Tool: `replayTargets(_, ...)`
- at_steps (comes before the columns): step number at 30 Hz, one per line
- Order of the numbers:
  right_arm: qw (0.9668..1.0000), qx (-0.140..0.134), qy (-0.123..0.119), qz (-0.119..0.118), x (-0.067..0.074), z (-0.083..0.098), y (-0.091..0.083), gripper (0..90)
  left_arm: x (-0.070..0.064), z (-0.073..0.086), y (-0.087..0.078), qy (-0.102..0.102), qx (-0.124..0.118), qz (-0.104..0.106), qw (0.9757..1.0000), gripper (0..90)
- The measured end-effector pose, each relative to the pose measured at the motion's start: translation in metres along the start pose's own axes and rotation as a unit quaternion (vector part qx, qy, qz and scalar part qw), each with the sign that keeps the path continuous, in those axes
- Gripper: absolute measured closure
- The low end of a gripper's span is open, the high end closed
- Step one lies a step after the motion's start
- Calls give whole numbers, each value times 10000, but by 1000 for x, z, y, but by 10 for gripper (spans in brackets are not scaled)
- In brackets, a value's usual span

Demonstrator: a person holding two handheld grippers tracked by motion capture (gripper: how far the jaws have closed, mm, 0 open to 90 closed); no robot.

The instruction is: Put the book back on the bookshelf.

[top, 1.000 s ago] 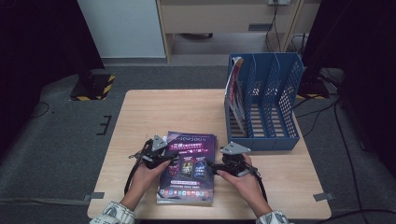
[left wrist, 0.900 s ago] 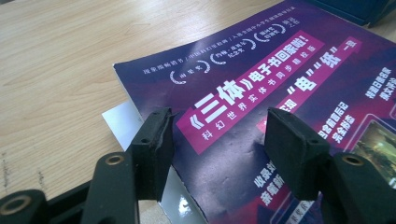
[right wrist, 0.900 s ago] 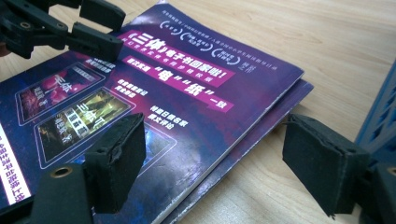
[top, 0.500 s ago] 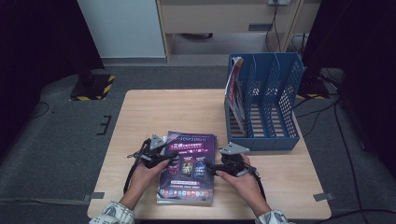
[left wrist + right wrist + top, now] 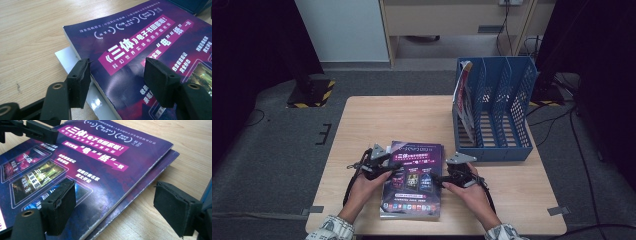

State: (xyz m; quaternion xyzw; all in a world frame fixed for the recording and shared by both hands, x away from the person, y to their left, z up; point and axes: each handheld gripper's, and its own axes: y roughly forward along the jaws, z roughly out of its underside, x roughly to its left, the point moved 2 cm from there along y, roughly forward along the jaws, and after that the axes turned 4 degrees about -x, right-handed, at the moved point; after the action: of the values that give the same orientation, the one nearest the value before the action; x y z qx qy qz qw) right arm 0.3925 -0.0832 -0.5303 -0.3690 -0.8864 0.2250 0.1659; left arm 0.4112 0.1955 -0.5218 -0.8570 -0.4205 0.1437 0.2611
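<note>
Purple magazine [image 5: 414,178], the top copy of a small stack, is laid flat on the wooden table [image 5: 397,120] near its front edge, about midway between the front corners, with its glossy cover facing up and white and pink print across a pink banner. Beneath it a second copy [image 5: 165,160] is seen jutting out a little along one side, and a pale sheet or cover [image 5: 65,57] is seen sticking out at the opposite side. At the stack's left edge the left gripper [image 5: 388,167] is held in the person's left hand [image 5: 364,187]; its jaws are parted about halfway and have just been closing a little, set astride the magazine's edge, one pad [image 5: 80,81] at the page block and the other [image 5: 160,83] above the cover, with nothing clamped between them as far as can be told. At the stack's right edge the right gripper [image 5: 438,178] is held in the right hand [image 5: 467,190]; its jaws are spread wide and have just been opening further, one pad [image 5: 60,206] over the cover and the other [image 5: 175,206] out over bare wood, so that the edge lies between them ungripped. Towards the table's back right corner a blue file rack [image 5: 504,112] with mesh dividers is stood, well apart from the stack, and another magazine [image 5: 466,102] is stood upright in its leftmost compartment.
</note>
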Motion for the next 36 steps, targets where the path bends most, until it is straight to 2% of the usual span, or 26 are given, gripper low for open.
replayTargets(8,9999,31,110,-59,-5,1,4,174,0,0,-2,48,11,16,10000,398)
replayTargets(20,9996,51,155,-248,-2,0,11,167,-3,3,-6,178,-4,31,9998,419)
replayTargets(26,9988,78,276,-396,-2,1,14,145,-4,3,-6,190,-24,81,9998,420)
replayTargets(29,9988,116,285,-387,-1,0,15,128,-7,2,-6,285,9,101,9995,422)
replayTargets(31,9988,105,289,-388,-1,0,15,125,-7,3,-6,261,2,113,9996,422)
replayTargets(36,9975,174,526,-432,-2,2,15,116,-7,3,-6,281,-14,155,9995,425)
